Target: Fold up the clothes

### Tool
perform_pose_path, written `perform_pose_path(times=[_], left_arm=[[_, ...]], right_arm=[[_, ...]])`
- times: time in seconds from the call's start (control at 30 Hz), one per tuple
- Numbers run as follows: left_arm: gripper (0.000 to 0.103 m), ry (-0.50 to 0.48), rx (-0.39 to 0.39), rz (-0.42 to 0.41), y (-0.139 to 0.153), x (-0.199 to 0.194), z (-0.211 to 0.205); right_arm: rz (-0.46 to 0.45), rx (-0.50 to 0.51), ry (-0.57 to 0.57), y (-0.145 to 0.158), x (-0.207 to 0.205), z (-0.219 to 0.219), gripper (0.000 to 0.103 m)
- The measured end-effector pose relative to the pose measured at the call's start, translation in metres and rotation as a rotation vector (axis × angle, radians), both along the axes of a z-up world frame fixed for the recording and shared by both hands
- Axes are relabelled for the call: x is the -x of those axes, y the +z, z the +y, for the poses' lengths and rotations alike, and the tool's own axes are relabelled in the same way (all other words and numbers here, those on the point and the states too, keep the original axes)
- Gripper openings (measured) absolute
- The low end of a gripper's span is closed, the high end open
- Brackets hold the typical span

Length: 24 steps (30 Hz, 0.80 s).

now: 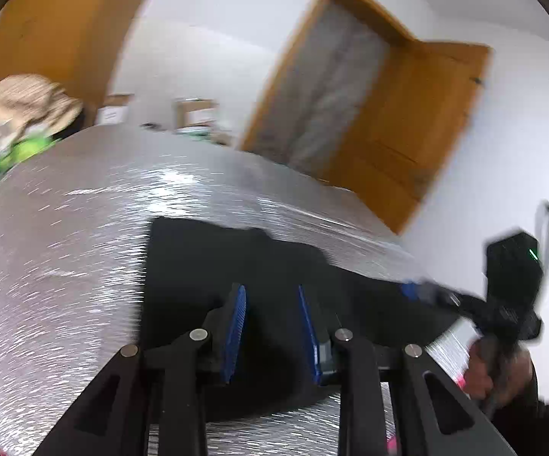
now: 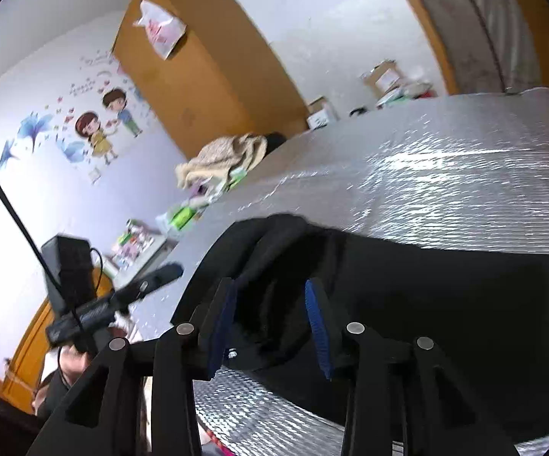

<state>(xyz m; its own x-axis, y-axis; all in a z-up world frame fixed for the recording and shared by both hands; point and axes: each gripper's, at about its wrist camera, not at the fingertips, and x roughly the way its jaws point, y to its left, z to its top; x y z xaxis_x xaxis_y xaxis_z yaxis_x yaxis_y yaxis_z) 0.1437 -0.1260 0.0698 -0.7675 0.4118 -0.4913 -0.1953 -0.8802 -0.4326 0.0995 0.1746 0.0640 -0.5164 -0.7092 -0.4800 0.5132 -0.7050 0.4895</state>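
At the upper left of my left wrist view, a blurred heap of beige clothes (image 1: 23,102) sits at the far edge of the silver quilted mat (image 1: 84,235), with a white box (image 1: 113,112) beside it whose label I cannot read. Low in the middle, my left gripper (image 1: 270,330) hangs over the black garment (image 1: 206,262) lying flat on the mat; its blue pads (image 1: 236,326) stand apart with nothing between them. At the right edge my right gripper (image 1: 422,292) reaches to the garment's far side, my right hand (image 1: 499,368) on its handle.

In my right wrist view, a cartoon wall sticker (image 2: 99,125) shows at upper left, its script too small to read. A white bag with red print (image 2: 160,28) hangs on the wooden wardrobe (image 2: 206,76), illegible too. My right gripper (image 2: 270,326) is spread, bunched black cloth lying loose between its fingers.
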Motion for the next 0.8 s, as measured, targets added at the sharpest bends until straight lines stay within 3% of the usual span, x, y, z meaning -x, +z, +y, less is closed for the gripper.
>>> perform_pose_path(times=[0.2,0.3,0.37,0.43,0.5,0.6,0.8], left_arm=[[0.029,0.034,-0.023,-0.031,-0.013,-0.008,-0.015],[0.029,0.022,-0.034,-0.059,-0.022,-0.004,-0.011],[0.029,0.015,-0.044,-0.083,-0.031,0.001,-0.008],[0.029,0.006,-0.052,-0.105,-0.04,0.003,-0.007],[0.029,-0.007,-0.043,-0.111,-0.044,-0.001,-0.006],[0.029,-0.019,-0.032,-0.103,-0.044,-0.002,-0.004],[0.029,-0.003,-0.009,-0.071,-0.03,0.014,-0.005]], right_arm=[[0.018,-0.03,0.08,0.003,0.019,-0.058,0.039],[-0.048,-0.061,0.08,-0.012,0.041,-0.077,0.037],[-0.138,-0.112,0.019,-0.032,0.055,-0.073,0.03],[-0.213,-0.106,-0.022,-0.051,0.062,-0.059,0.013],[-0.239,-0.076,-0.042,-0.056,0.06,-0.045,0.01],[-0.22,-0.095,-0.059,-0.048,0.055,-0.041,0.018],[-0.127,-0.051,-0.011,-0.01,0.06,-0.061,0.018]])
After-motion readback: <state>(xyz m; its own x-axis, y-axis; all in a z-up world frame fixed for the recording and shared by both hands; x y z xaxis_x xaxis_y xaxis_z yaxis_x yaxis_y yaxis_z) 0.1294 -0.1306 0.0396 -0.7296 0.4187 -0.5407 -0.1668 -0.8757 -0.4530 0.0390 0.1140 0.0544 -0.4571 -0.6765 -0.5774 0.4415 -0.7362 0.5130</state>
